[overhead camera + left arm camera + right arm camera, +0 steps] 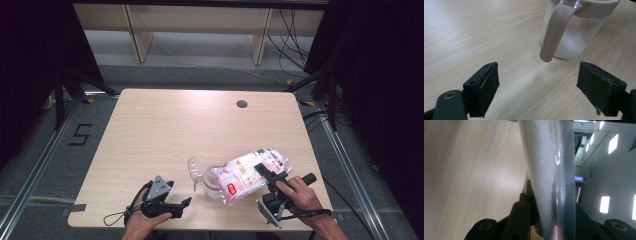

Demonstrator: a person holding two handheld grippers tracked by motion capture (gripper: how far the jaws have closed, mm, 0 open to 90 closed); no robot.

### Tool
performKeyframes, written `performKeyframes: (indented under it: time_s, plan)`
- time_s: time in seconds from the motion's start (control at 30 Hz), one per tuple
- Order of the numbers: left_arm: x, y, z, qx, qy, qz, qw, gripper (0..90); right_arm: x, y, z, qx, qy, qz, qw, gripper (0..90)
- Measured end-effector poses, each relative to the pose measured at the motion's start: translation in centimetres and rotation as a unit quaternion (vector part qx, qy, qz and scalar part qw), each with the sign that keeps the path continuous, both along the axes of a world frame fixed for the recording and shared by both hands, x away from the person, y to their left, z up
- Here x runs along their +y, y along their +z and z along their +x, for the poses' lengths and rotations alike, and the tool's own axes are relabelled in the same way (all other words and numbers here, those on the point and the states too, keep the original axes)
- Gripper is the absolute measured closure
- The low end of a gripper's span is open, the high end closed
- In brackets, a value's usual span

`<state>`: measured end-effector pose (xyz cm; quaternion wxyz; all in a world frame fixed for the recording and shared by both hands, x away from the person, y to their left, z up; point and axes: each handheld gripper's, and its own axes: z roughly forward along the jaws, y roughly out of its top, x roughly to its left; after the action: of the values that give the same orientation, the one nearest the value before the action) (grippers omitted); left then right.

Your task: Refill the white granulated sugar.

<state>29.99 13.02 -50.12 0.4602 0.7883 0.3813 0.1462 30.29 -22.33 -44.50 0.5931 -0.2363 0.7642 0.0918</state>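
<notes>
Clear plastic bag [247,172] with unreadable red label, clamped in right gripper [266,173], left gripper [186,202] jaws wide, empty.

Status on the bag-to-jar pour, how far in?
Done: jar lid flipped open, white granules already cover its bottom. In hand: right gripper shut on the bag, tipped over the jar mouth. Left gripper open, idle beside it. Left: empty the bag, close the lid.
</notes>
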Motion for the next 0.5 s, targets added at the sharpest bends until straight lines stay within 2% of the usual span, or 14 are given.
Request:
performKeyframes:
  time_s: [0.07,0.1,0.17,0.2,0.23,0.27,0.3,0.33,0.37,0.43,0.47,0.5]
  plan:
    - [0.0,0.0,0.0,0.000,-0.001,0.000,1.0000,17.1,-0.1,-0.1,-0.1,0.003,0.002,0.006,1.0000,83.0]
    - [0.0,0.0,0.0,-0.001,-0.001,0.001,1.0000,17.0,-0.2,-0.2,-0.2,0.016,-0.004,0.020,0.9997,83.0]
    - [0.0,0.0,0.0,0.000,0.000,0.000,1.0000,17.0,-0.2,-0.3,-0.2,0.021,-0.003,0.028,0.9994,83.0]
    - [0.0,0.0,0.0,0.000,0.000,0.000,1.0000,17.0,-0.2,-0.3,-0.1,0.016,0.006,0.027,0.9995,83.1]
    - [0.0,0.0,0.0,0.000,0.000,0.000,1.0000,17.0,-0.3,-0.3,-0.2,0.022,0.003,0.031,0.9993,83.1]
    - [0.0,0.0,0.0,0.000,0.000,0.000,1.0000,17.0,-0.4,-0.6,-0.2,0.036,-0.004,0.048,0.9982,83.1]
    - [0.0,0.0,0.0,0.000,0.000,0.000,1.0000,17.0,-0.5,-0.7,-0.3,0.042,-0.009,0.050,0.9978,83.1]
    - [0.0,0.0,0.0,-0.001,-0.001,-0.001,1.0000,17.0,-0.4,-0.5,-0.1,0.037,0.003,0.046,0.9982,83.1]
    - [0.0,0.0,0.0,-0.001,-0.001,0.000,1.0000,17.0,-0.6,-0.7,-0.1,0.054,-0.009,0.065,0.9963,83.2]
    - [0.0,0.0,0.0,-0.001,-0.001,0.000,1.0000,17.0,-0.8,-0.8,0.1,0.068,-0.008,0.091,0.9934,83.2]
    - [0.0,0.0,0.0,-0.003,-0.002,0.001,1.0000,17.0,-0.8,-0.5,0.3,0.063,0.007,0.083,0.9946,83.2]
    - [0.1,0.1,0.0,-0.005,-0.005,0.005,1.0000,17.0,-1.1,-1.0,0.1,0.088,-0.020,0.115,0.9892,83.2]
